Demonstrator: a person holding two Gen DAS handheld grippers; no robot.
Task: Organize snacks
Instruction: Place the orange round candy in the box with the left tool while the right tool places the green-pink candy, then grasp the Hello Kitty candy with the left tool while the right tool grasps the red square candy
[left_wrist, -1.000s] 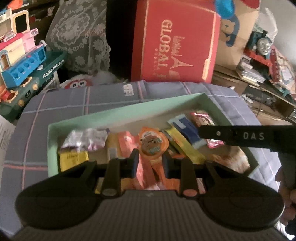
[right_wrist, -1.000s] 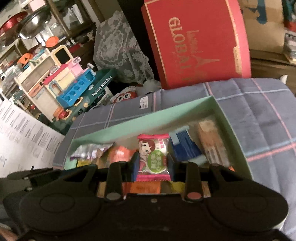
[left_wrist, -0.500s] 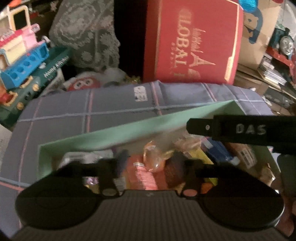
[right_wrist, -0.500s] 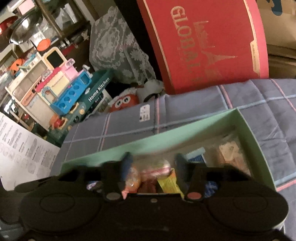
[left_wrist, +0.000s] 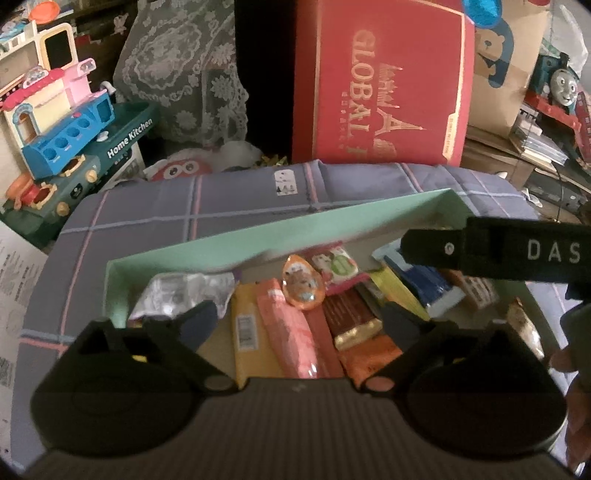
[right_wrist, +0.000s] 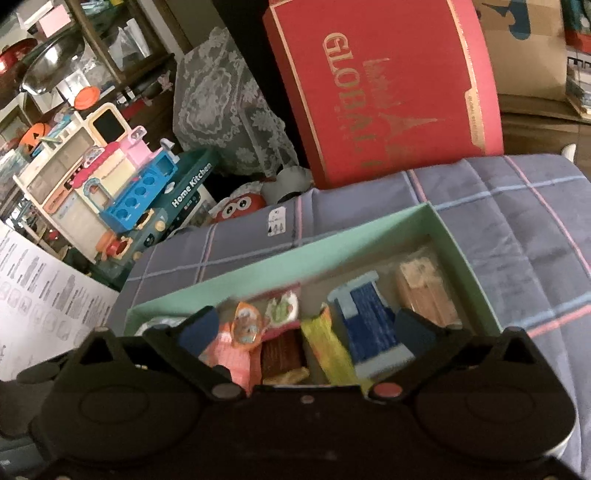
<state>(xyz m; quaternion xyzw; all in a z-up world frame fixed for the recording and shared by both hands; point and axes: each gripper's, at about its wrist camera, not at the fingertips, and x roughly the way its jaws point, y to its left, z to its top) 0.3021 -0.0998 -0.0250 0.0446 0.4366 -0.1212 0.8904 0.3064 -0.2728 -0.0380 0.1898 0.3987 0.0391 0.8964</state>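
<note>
We look down along two black grippers at a shallow mint-green box (left_wrist: 258, 236) that sits on a purple plaid cloth (left_wrist: 147, 206). Our left gripper (left_wrist: 299, 314) has just been opening; its jaws now stand wide apart over the box, pressing on nothing, with loose snacks lying in the box below the gap. Our right gripper (right_wrist: 306, 328) has likewise just been opening and hangs spread wide over the same box, gripping nothing. Inside the box the snacks lie side by side: a silver wrapper (left_wrist: 184, 291) at the left end, a yellow bar (left_wrist: 251, 332), a pink packet (left_wrist: 288, 328), a brown chocolate bar (left_wrist: 354, 314), an orange pouch (left_wrist: 373, 358), a thin yellow-green stick (right_wrist: 328, 350), a blue packet (right_wrist: 369, 332) and a tan packet (right_wrist: 424, 291) near the right wall. An orange egg-shaped jelly cup (left_wrist: 303, 286) rests on top of the pile, touching a pink-edged candy packet (left_wrist: 334, 264) beside it. Behind the cloth a red box (left_wrist: 384, 81) marked GLOBAL stands upright, and a toy kitchen (left_wrist: 62, 122) stands at the left.
</note>
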